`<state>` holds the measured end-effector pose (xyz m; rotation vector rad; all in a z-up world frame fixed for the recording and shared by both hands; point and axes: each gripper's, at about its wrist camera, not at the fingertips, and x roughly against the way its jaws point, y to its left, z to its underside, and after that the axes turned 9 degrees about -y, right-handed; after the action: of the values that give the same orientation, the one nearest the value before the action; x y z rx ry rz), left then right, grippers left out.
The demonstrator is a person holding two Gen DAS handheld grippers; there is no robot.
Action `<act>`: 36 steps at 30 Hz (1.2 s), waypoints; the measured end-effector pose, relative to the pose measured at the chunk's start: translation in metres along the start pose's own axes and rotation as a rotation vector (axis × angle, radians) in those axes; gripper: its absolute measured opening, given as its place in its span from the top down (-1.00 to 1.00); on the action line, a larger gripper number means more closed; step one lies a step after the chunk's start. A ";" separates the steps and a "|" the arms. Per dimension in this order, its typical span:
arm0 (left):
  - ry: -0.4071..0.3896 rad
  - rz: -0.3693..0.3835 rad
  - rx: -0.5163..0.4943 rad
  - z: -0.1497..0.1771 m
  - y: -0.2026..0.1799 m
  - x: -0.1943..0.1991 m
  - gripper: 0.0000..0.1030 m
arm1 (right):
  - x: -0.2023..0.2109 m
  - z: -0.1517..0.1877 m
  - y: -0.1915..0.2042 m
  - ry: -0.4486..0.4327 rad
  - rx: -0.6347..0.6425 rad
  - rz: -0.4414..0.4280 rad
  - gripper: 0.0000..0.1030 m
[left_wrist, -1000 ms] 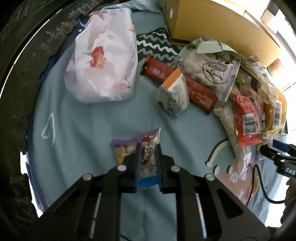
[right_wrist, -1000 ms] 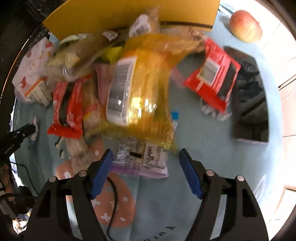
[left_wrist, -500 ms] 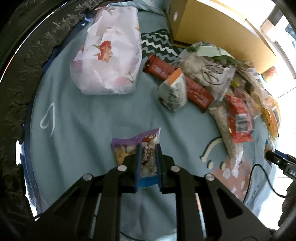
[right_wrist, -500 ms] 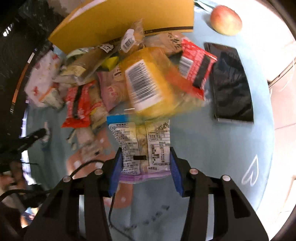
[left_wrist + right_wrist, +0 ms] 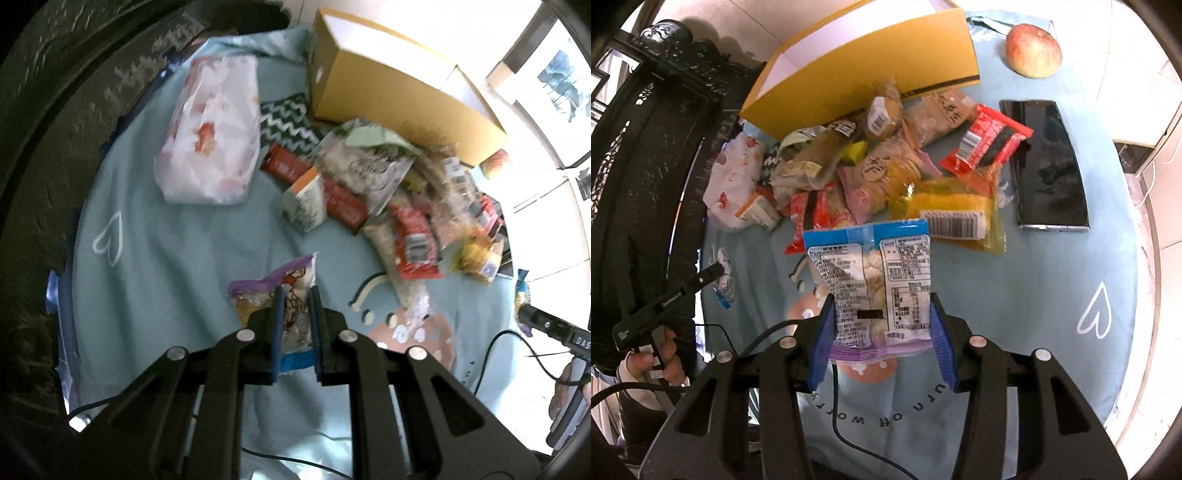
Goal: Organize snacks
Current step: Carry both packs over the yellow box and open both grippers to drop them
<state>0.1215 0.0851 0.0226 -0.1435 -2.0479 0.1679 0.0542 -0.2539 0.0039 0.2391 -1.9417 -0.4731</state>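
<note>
My left gripper is shut on a small purple-and-blue snack packet, held above the teal cloth. In the right wrist view my right gripper is shut on a like packet, blue edge up, purple edge down, printed back facing me, with both pads pressing its sides. It hangs clear of the cloth, in front of the snack pile. The left gripper also shows at the left of this view, held in a person's hand.
A yellow cardboard box stands behind the pile. A white floral bag lies at the left, and an apple and a dark phone at the right. A black cable trails over the cloth's near edge.
My right gripper closed on the packet that lay under the yellow bag and lifted it away from the pile. The left gripper rose with its packet still gripped.
</note>
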 end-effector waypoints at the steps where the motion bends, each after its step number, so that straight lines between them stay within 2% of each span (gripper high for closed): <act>1: -0.008 0.007 -0.007 -0.002 -0.004 0.005 0.76 | 0.001 -0.001 0.002 -0.004 0.003 -0.006 0.06; 5: -0.053 0.031 -0.045 -0.024 -0.022 0.013 0.76 | 0.010 -0.017 0.012 -0.044 0.023 -0.028 0.06; 16: -0.163 0.091 -0.129 -0.084 -0.077 0.028 0.76 | 0.038 -0.092 0.033 -0.222 0.092 -0.075 0.06; 23: -0.267 0.129 -0.149 -0.141 -0.112 0.034 0.75 | 0.043 -0.152 0.036 -0.383 0.115 -0.060 0.06; 27: -0.324 0.156 -0.154 -0.180 -0.135 0.018 0.75 | 0.032 -0.185 0.040 -0.484 0.132 -0.030 0.06; 30: -0.338 0.152 -0.154 -0.206 -0.151 -0.013 0.75 | 0.006 -0.207 0.041 -0.550 0.153 0.039 0.05; 32: -0.314 0.136 -0.149 -0.218 -0.159 -0.038 0.73 | -0.009 -0.216 0.037 -0.580 0.162 0.077 0.03; 33: -0.297 0.125 -0.135 -0.223 -0.161 -0.053 0.40 | -0.016 -0.220 0.035 -0.581 0.157 0.103 -0.01; 34: -0.287 0.100 -0.120 -0.225 -0.162 -0.062 0.05 | -0.023 -0.224 0.030 -0.564 0.139 0.139 -0.21; 35: -0.283 0.069 -0.104 -0.225 -0.161 -0.066 -0.63 | -0.024 -0.224 0.024 -0.561 0.119 0.156 -0.38; 36: -0.304 0.054 -0.093 -0.223 -0.159 -0.065 -0.66 | -0.022 -0.223 0.021 -0.574 0.104 0.154 -0.37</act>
<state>0.3442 -0.0696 0.0973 -0.2431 -2.3575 0.1338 0.2673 -0.2749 0.0720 0.0140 -2.5261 -0.3623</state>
